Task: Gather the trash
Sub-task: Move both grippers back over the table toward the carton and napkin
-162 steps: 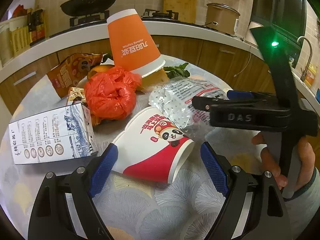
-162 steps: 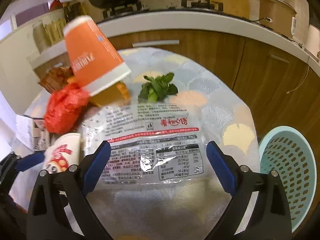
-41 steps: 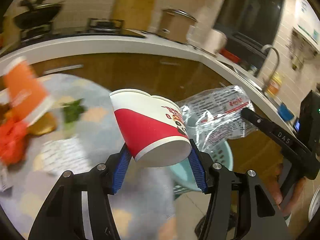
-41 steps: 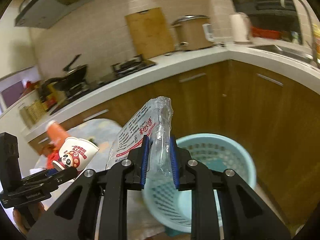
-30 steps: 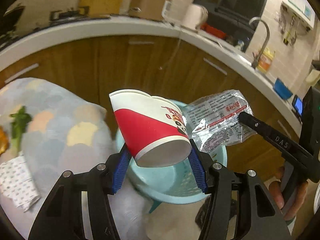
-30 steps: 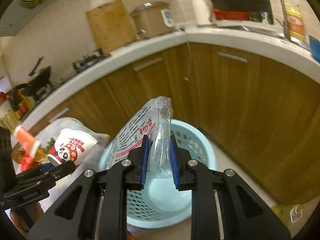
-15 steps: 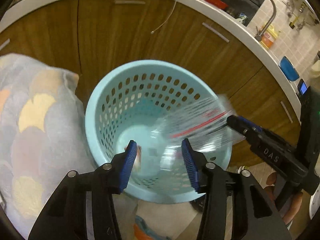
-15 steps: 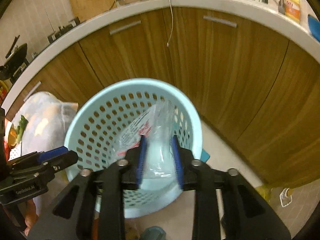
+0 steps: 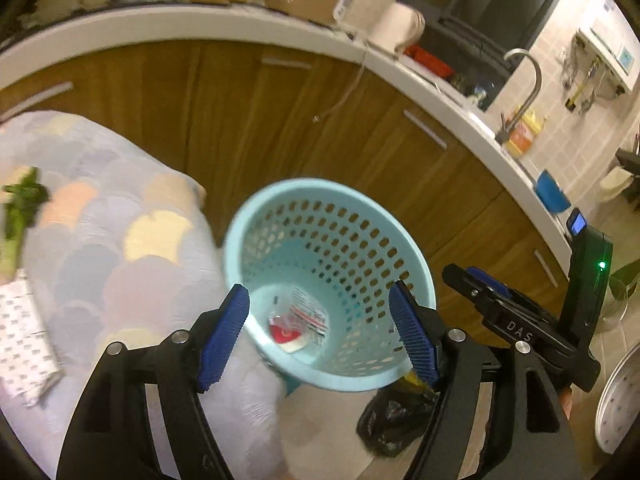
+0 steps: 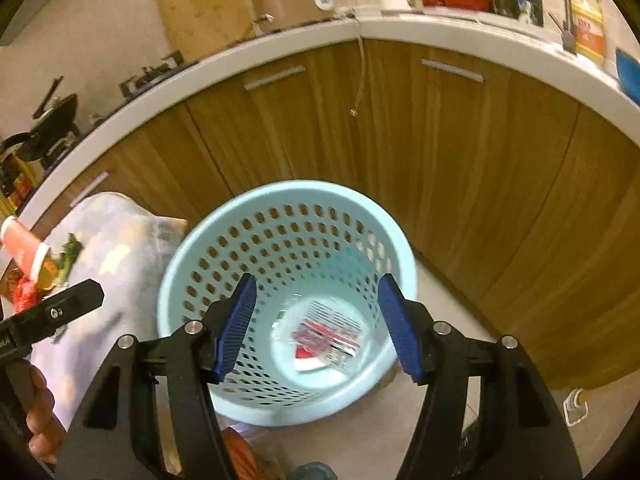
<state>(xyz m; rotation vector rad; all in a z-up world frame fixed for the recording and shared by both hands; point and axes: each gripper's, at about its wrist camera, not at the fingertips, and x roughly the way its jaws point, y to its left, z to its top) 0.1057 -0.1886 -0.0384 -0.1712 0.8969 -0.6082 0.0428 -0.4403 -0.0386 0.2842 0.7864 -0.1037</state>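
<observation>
A light blue perforated basket (image 9: 240, 248) (image 10: 192, 252) stands on the floor beside the table. At its bottom lie the red-and-white paper cup (image 9: 285, 336) (image 10: 309, 358) and the clear plastic wrapper (image 9: 310, 312) (image 10: 332, 330). My left gripper (image 9: 320, 332) hovers over the basket mouth, its jaws opening with nothing between them. My right gripper (image 10: 316, 324) is also above the basket, jaws opening and empty; it shows in the left wrist view at the right (image 9: 476, 284).
The table with its patterned cloth (image 9: 100, 240) (image 10: 116, 248) sits left of the basket, carrying greens (image 9: 20, 204), a printed wrapper (image 9: 20, 336) and an orange cup (image 10: 22, 250). Wooden cabinets (image 10: 480, 168) curve behind. A black bag (image 9: 392, 416) lies on the floor.
Both grippers let go: the cup and the wrapper dropped out of the jaws and now lie at the bottom of the basket. Both pairs of jaws stand wider than before.
</observation>
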